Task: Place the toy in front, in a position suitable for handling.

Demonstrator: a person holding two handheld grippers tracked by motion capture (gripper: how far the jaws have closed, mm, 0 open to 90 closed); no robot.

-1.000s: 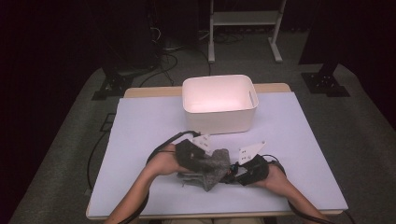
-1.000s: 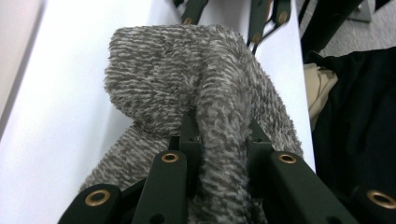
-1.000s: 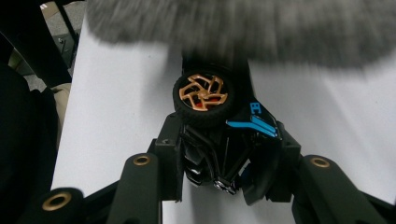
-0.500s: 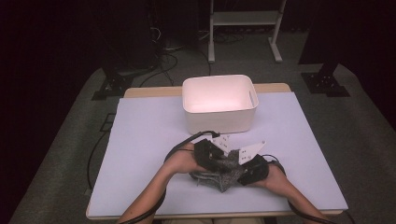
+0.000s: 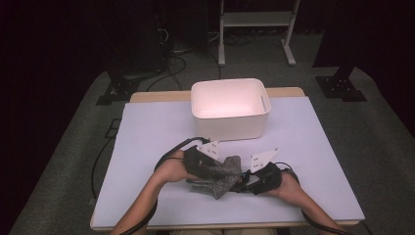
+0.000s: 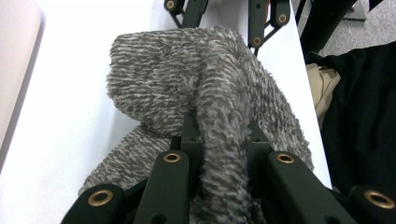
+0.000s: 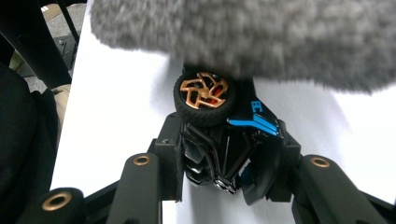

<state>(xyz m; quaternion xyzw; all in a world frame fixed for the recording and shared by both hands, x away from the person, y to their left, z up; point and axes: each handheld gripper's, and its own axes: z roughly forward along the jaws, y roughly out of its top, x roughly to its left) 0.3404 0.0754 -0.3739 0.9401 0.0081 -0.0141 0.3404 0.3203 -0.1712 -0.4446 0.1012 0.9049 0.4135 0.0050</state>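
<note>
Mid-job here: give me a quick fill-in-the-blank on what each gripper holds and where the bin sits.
1. The left gripper is shut on a fuzzy grey ____.
2. The right gripper is shut on a black toy ____ with a bronze-spoked wheel.
3. The white bin stands on the table on the ____ side of both grippers.

Missing words: cloth; car; far
</note>
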